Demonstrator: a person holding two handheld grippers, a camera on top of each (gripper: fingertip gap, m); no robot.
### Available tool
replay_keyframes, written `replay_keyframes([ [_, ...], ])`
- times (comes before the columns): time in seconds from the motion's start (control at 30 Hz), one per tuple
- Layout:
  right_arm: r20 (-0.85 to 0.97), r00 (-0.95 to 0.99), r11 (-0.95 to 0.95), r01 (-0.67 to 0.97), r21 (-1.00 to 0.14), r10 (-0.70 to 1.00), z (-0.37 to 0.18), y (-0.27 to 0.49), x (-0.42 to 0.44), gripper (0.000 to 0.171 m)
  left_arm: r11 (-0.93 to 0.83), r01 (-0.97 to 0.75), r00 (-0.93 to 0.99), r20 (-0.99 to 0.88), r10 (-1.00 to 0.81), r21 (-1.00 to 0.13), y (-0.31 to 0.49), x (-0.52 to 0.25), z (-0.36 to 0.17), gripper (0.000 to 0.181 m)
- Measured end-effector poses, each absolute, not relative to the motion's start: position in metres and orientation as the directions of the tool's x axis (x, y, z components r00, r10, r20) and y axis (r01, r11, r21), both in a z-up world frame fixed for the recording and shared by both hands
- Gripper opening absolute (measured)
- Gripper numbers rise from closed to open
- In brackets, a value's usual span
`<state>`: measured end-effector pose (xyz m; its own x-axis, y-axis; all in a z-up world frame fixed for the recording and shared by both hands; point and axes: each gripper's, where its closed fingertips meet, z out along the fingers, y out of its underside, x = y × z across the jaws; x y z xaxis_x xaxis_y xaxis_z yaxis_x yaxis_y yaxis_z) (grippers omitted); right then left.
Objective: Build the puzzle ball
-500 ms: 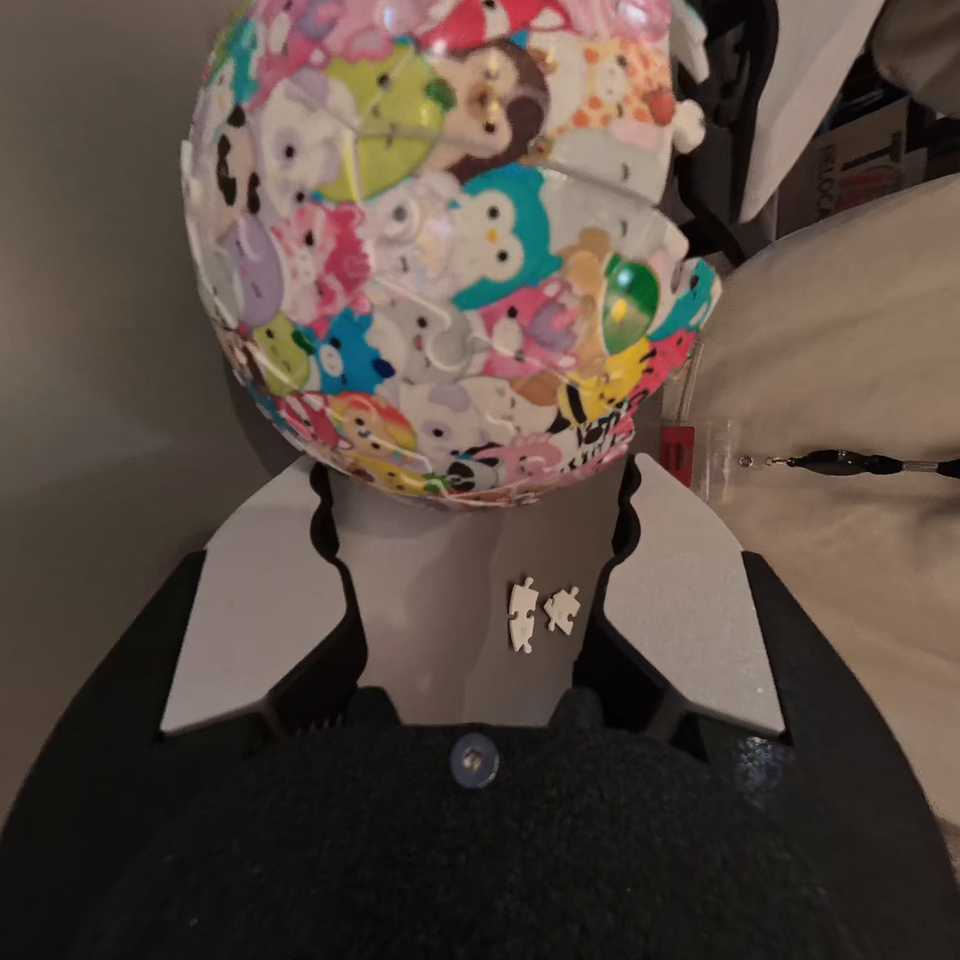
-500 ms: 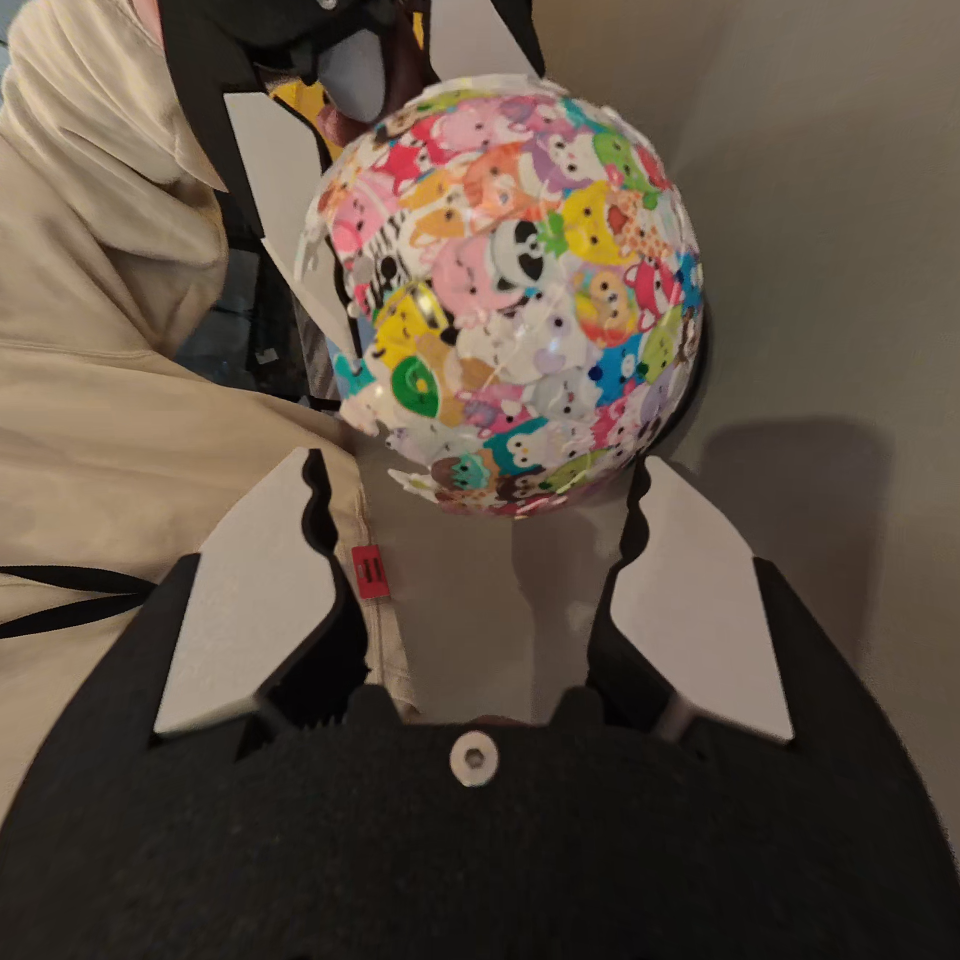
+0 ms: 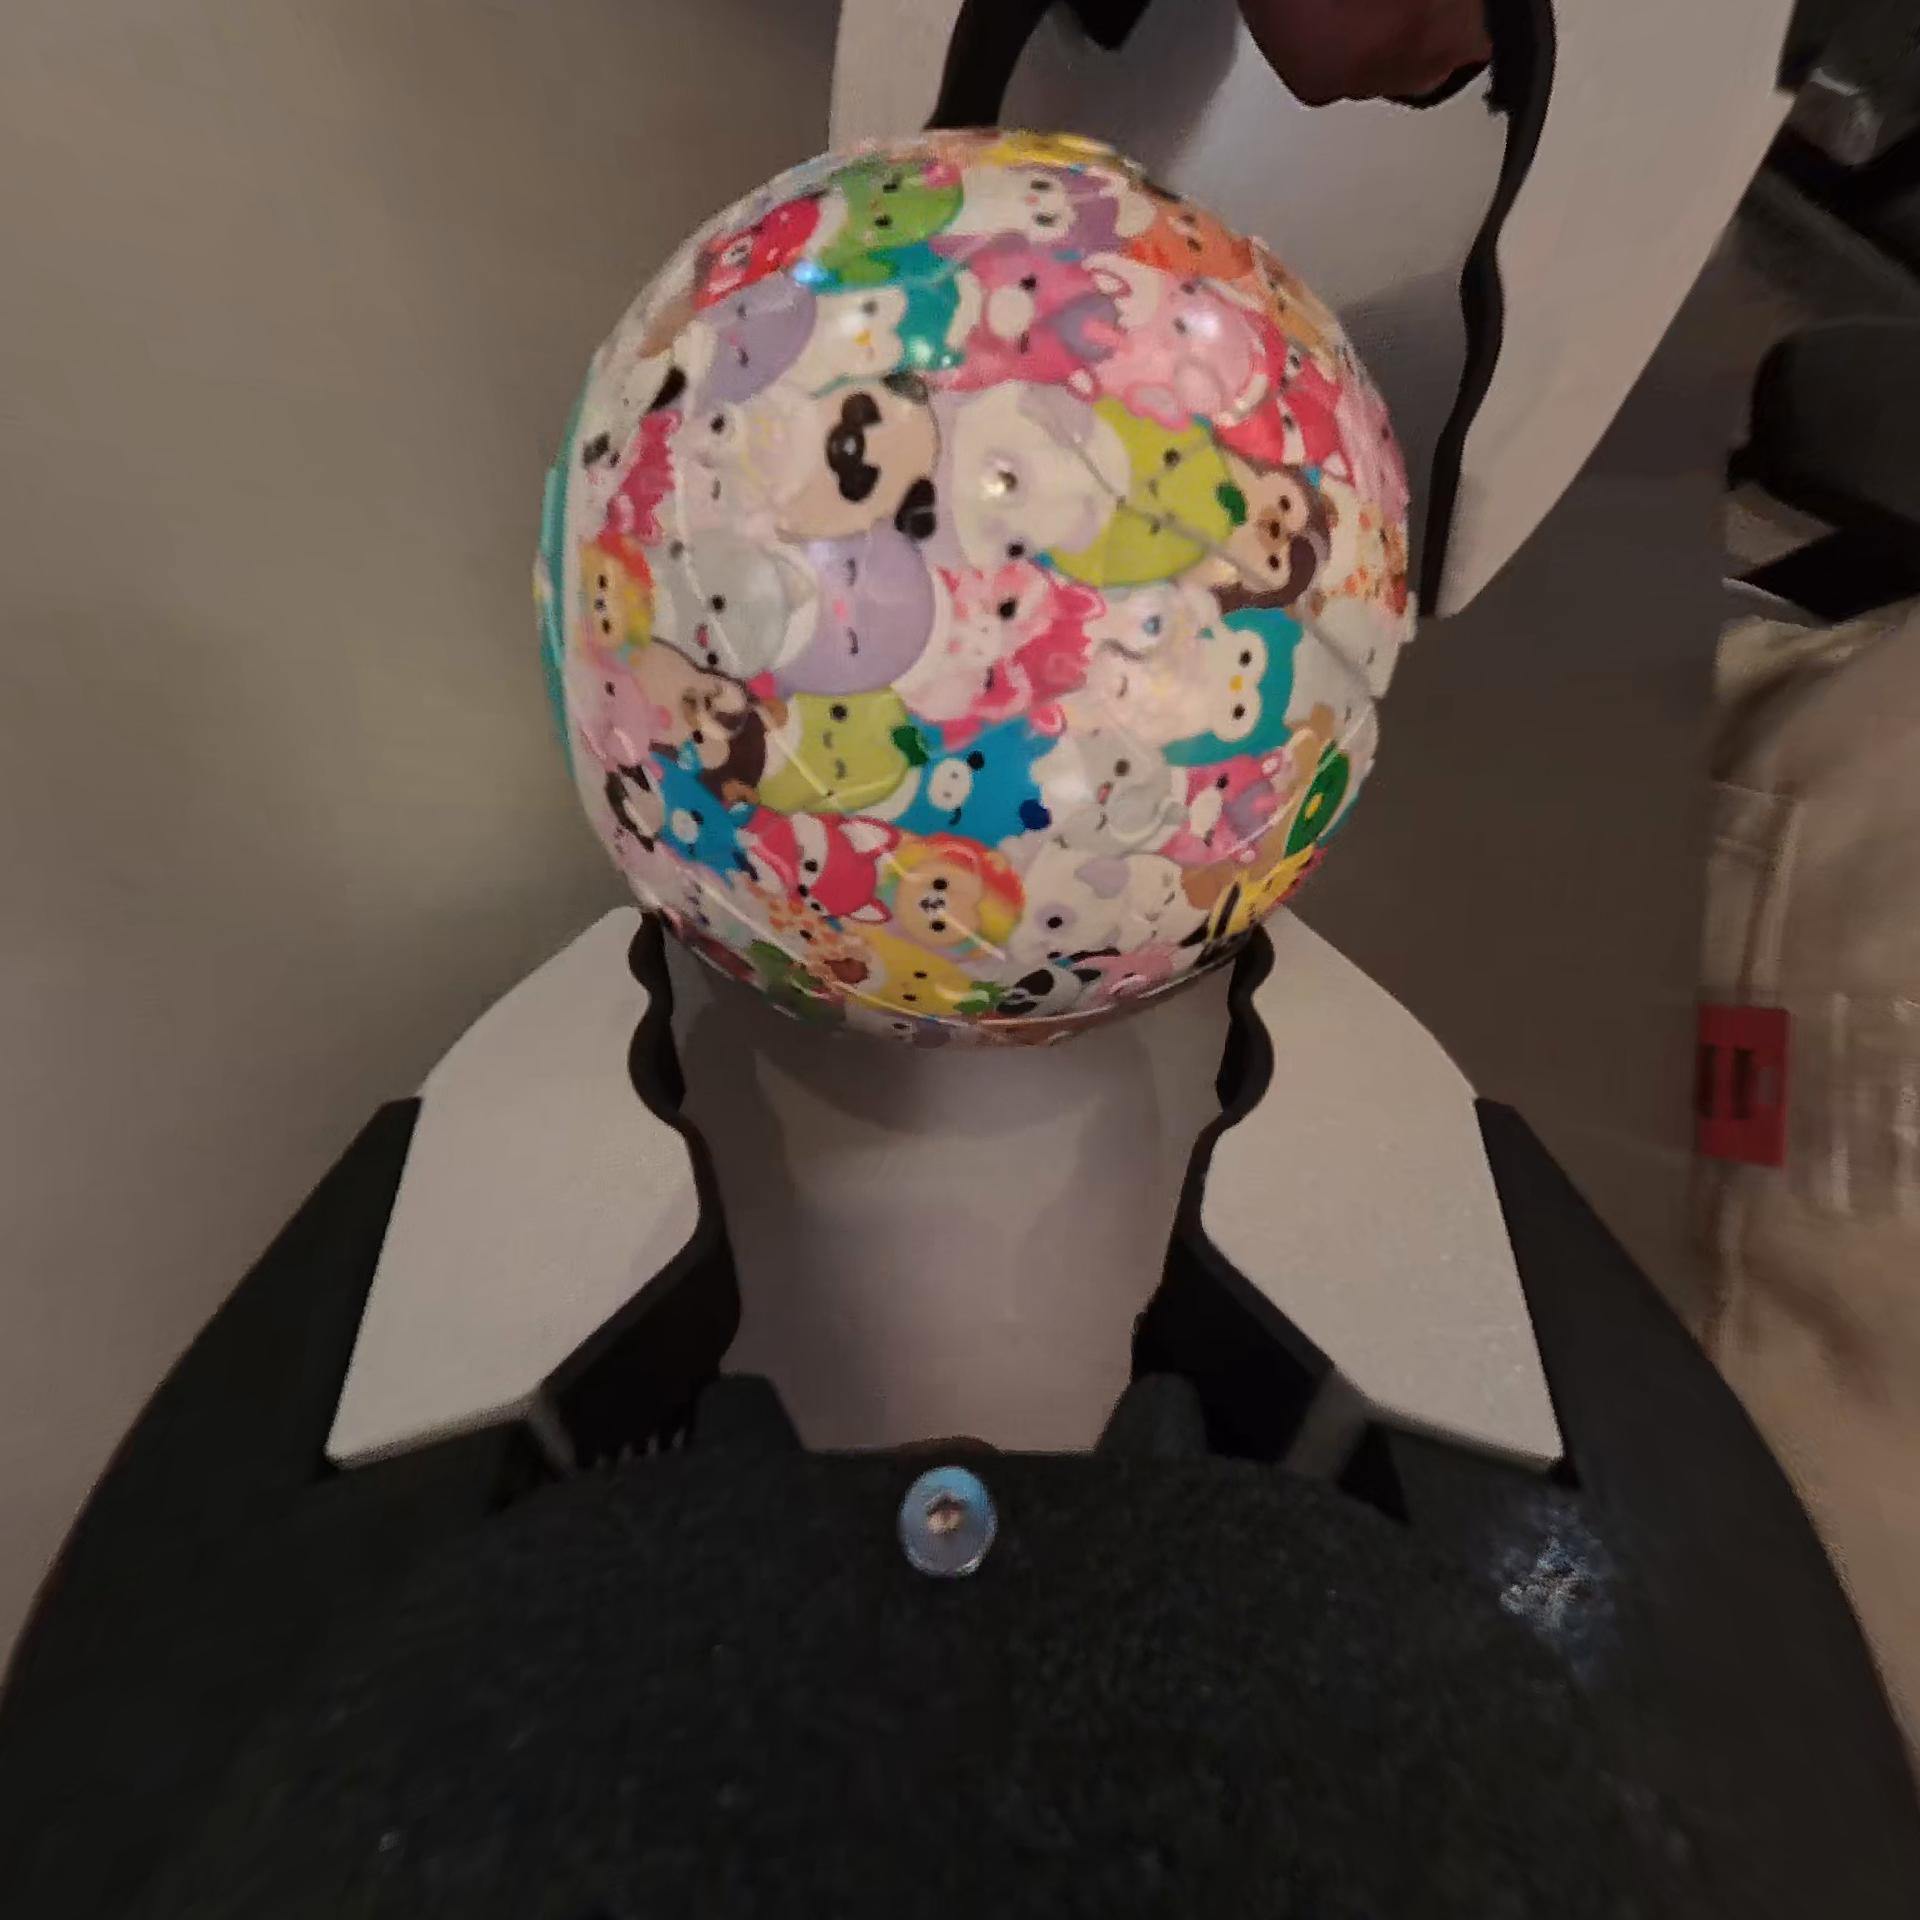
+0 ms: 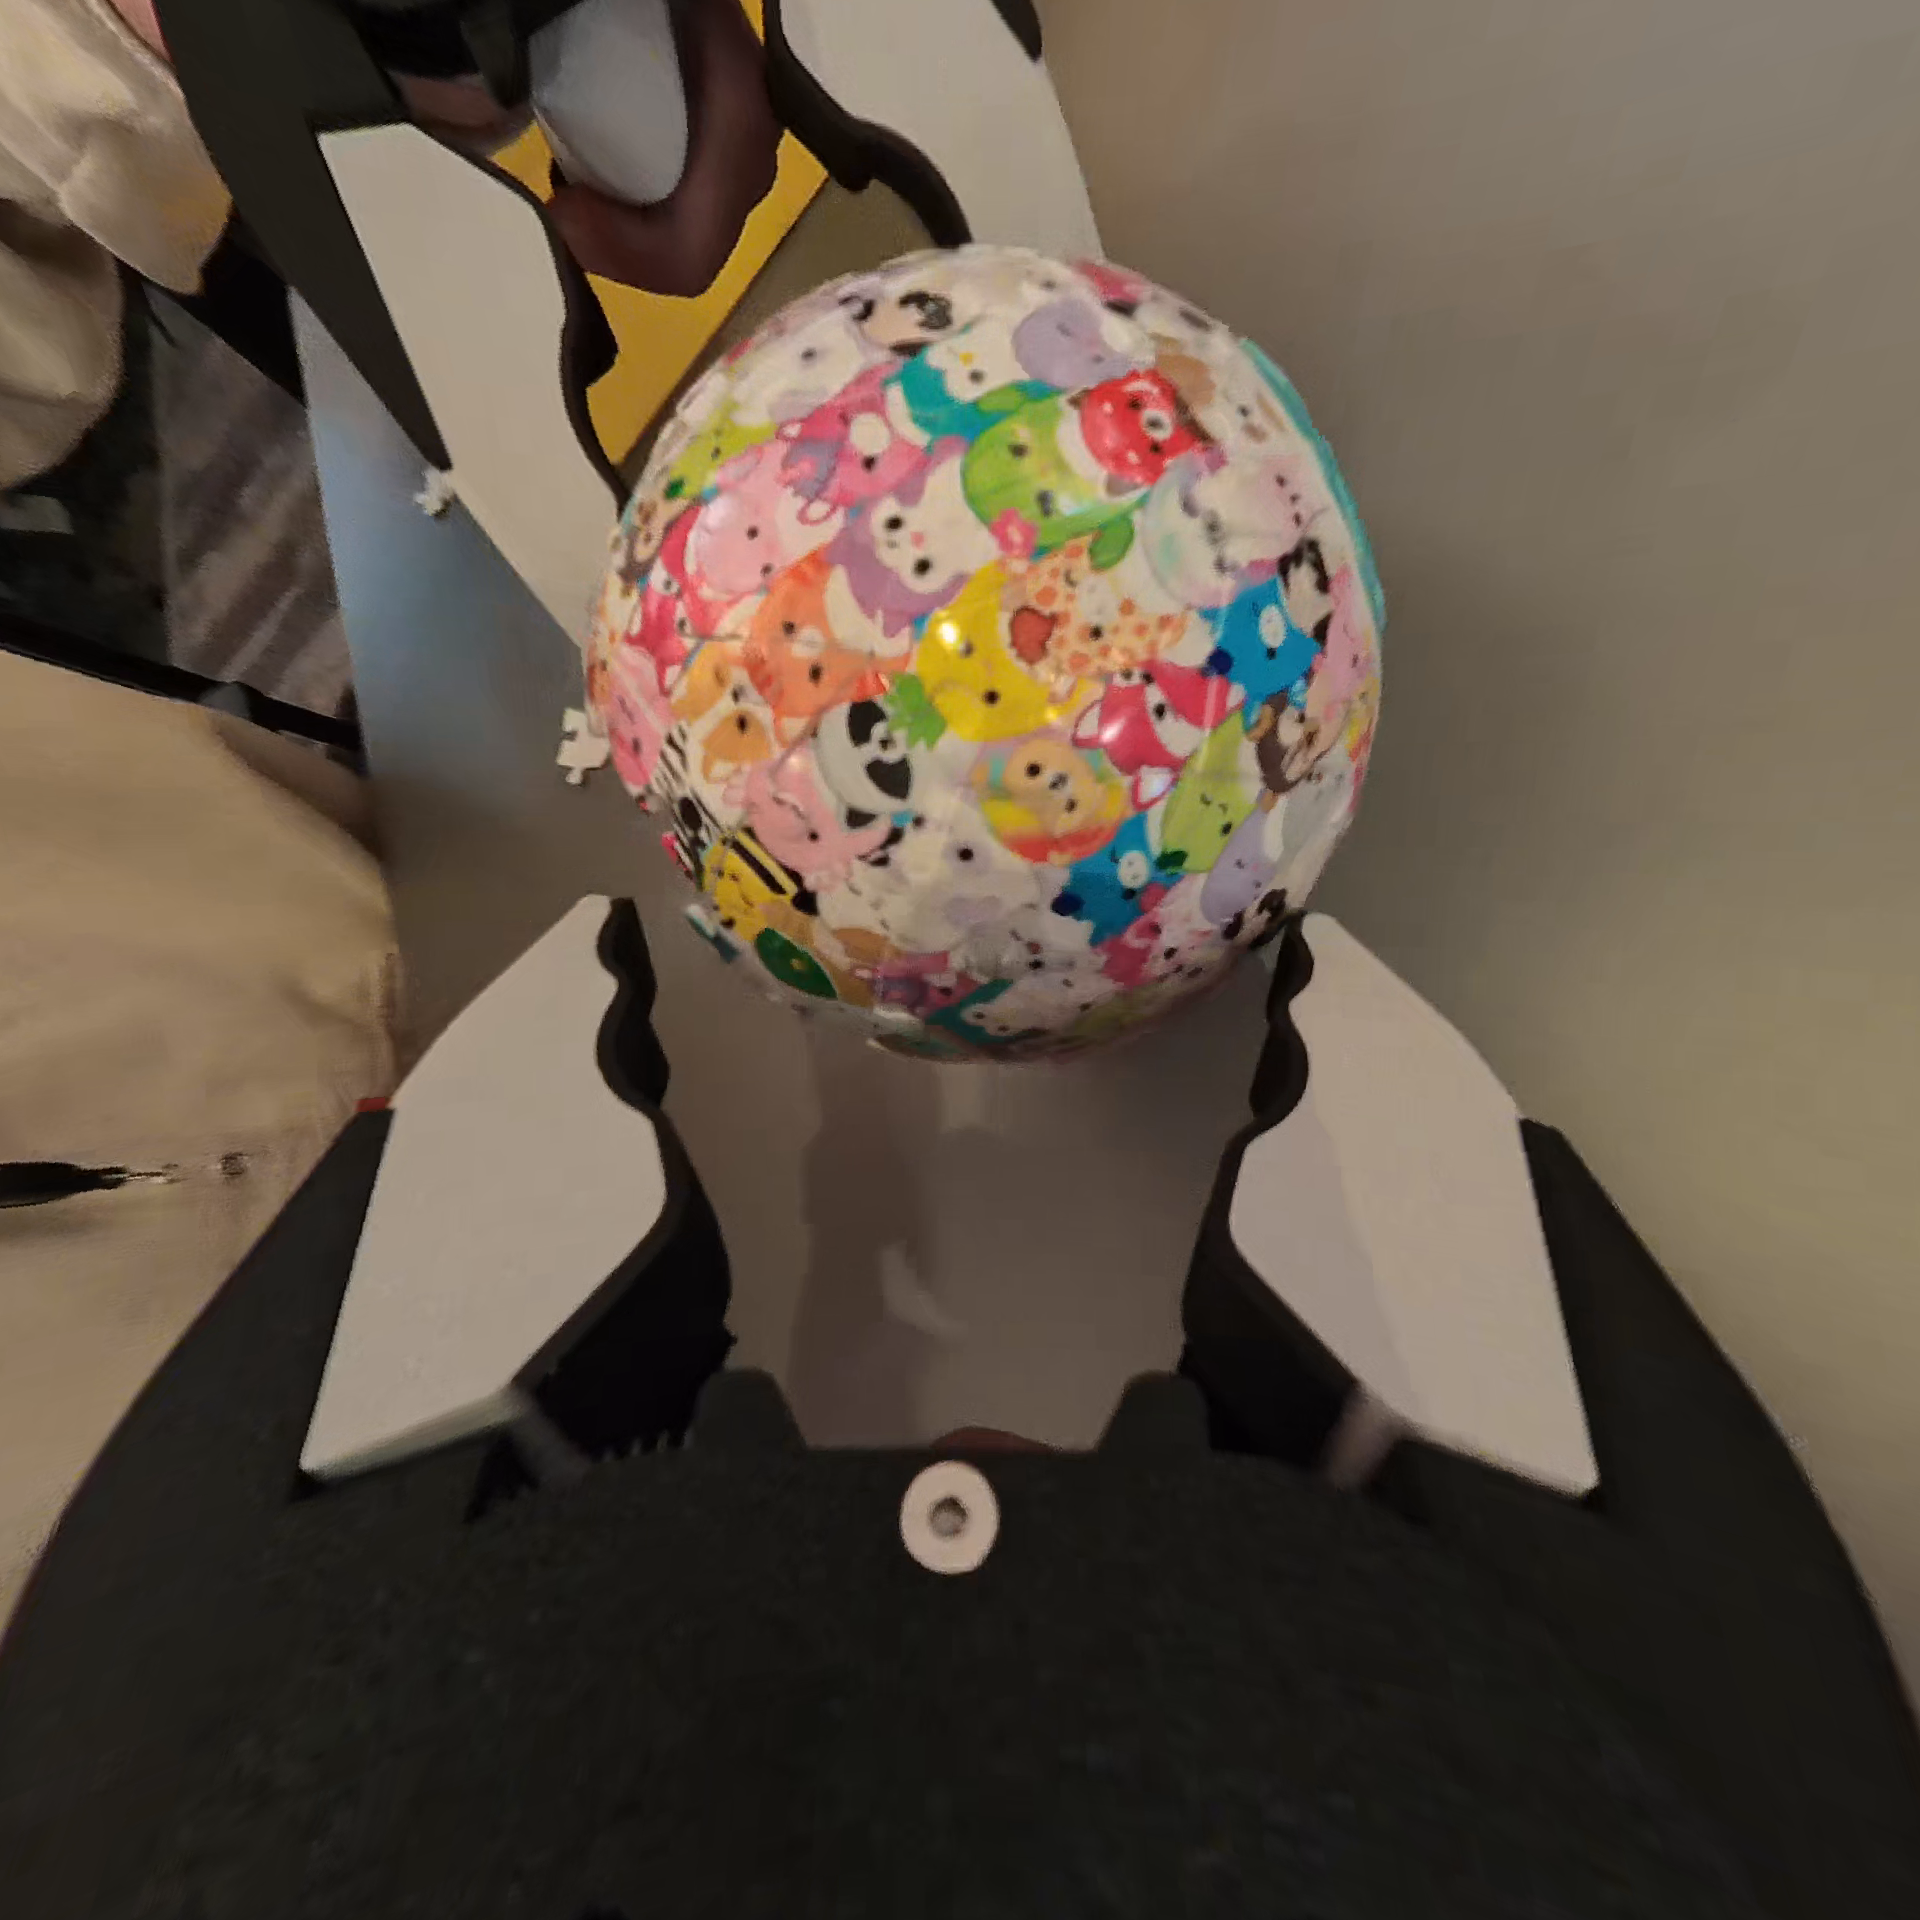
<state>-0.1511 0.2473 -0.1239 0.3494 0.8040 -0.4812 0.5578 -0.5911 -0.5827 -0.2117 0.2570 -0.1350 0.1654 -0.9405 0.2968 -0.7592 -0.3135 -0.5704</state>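
The puzzle ball (image 3: 977, 582) is a round ball covered in colourful cartoon animals. It sits just past the tips of my left gripper (image 3: 945, 940), whose jaws are spread wide with both tips at the ball's lower edge. The right wrist view shows the ball (image 4: 987, 644) the same way at the tips of my wide-open right gripper (image 4: 956, 930). The two grippers face each other with the ball between them. A finger (image 3: 1558, 260) of the right gripper shows behind the ball. A finger (image 4: 488, 343) of the left gripper shows at the upper left.
Two loose white puzzle pieces (image 4: 577, 743) (image 4: 434, 494) lie on the grey table (image 4: 1662, 727) left of the ball. A person's beige sleeve (image 3: 1818, 831) with a red tag (image 3: 1745, 1081) is on the right. It also shows at the left of the right wrist view (image 4: 156, 935).
The ball has turned and now sits centred in both views. The right gripper has come into the left wrist view behind the ball. The loose pieces have left the left wrist view.
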Motion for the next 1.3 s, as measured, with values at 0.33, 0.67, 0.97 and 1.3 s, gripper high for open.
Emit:
replay_keyframes([
  [0.33,-0.227,0.332,-0.394,0.624,-0.675,0.916,-0.123,0.25,-0.148,0.11,-0.259,-0.767,0.185,0.184,-0.965,-0.587,0.251,-0.212,-0.145,0.104],
  [0.67,0.042,0.303,-0.198,0.713,-0.672,0.952,-0.125,0.25,-0.148,0.118,-0.259,-0.76,0.205,0.158,-0.966,-0.596,0.246,-0.211,-0.144,0.102],
  [0.97,-0.025,0.323,-0.253,0.688,-0.68,0.946,-0.131,0.253,-0.142,0.114,-0.28,-0.773,0.22,0.173,-0.96,-0.569,0.25,-0.212,-0.149,0.103],
  [1.3,-0.02,0.419,-0.31,0.64,-0.703,0.908,-0.13,0.235,-0.105,0.099,-0.284,-0.777,0.248,0.141,-0.958,-0.562,0.245,-0.222,-0.135,0.102],
])
